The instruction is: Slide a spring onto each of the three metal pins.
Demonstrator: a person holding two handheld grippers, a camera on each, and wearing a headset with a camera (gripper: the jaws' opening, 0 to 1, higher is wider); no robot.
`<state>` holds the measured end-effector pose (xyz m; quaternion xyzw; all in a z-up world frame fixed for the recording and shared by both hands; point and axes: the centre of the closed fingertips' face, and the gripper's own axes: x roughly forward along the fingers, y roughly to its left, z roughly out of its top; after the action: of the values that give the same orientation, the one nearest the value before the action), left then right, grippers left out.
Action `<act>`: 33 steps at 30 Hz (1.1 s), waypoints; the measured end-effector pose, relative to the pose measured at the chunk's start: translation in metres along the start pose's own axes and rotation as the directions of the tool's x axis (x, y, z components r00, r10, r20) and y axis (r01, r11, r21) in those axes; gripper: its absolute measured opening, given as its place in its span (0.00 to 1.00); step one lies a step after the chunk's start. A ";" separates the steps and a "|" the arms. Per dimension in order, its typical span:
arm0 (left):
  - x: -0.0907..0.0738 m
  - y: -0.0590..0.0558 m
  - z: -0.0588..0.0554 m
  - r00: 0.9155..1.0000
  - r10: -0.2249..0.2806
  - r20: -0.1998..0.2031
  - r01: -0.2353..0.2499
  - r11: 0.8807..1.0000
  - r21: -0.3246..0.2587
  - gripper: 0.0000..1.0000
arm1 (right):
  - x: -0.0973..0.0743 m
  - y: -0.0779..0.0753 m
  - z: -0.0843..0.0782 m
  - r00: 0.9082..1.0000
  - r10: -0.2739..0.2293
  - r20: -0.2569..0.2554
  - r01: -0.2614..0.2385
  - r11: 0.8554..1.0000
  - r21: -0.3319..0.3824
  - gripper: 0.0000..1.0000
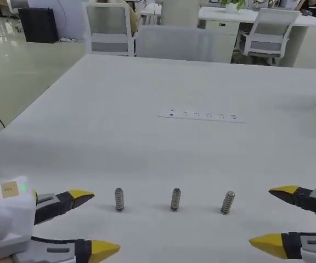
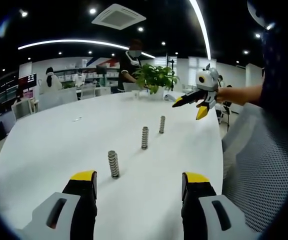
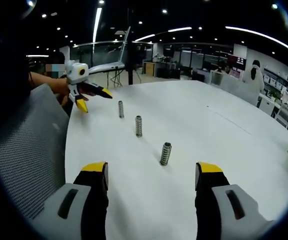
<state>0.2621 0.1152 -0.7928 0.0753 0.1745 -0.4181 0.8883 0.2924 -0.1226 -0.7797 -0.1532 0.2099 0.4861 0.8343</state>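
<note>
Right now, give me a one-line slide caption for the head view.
Three springs stand in a row on a white table, flanked by the open left gripper and open right gripper.

Splayed tool [image 2: 139, 179], three seemingly spring-clad pins [image 2: 144, 137]

Head view looks down; gripper views face inward, share springs [image 2: 144, 137].

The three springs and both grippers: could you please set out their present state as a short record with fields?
left gripper: open, empty, clear of the springs
right gripper: open, empty, clear of the springs
left spring: upright on the white table, nearest the left gripper
middle spring: upright, apart from its neighbours
right spring: leaning slightly, nearest the right gripper
task state: three springs stand in a row, none held
</note>
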 end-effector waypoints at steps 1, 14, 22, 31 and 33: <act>0.000 0.001 0.000 1.000 0.002 0.000 -0.002 1.000 -0.002 0.66 | 0.000 -0.001 0.000 1.000 -0.003 -0.003 0.003 1.000 -0.004 0.72; 0.000 0.014 0.003 0.999 0.029 0.022 -0.029 0.999 -0.026 0.74 | 0.006 -0.005 0.005 1.000 -0.006 0.015 0.006 1.000 0.008 0.77; 0.003 0.017 0.006 0.999 0.034 0.024 -0.033 0.999 -0.024 0.75 | 0.009 -0.010 0.007 1.000 -0.014 0.021 0.013 1.000 0.013 0.78; 0.004 0.019 0.007 0.999 0.038 0.023 -0.037 0.999 -0.025 0.76 | 0.014 -0.015 0.011 1.000 -0.018 0.021 0.018 1.000 0.010 0.78; 0.004 0.019 0.007 0.999 0.038 0.022 -0.038 0.999 -0.025 0.76 | 0.014 -0.015 0.013 1.000 -0.018 0.024 0.018 1.000 0.010 0.78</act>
<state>0.2809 0.1223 -0.7882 0.0629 0.1682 -0.3997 0.8989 0.3146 -0.1133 -0.7752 -0.1450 0.2009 0.4795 0.8418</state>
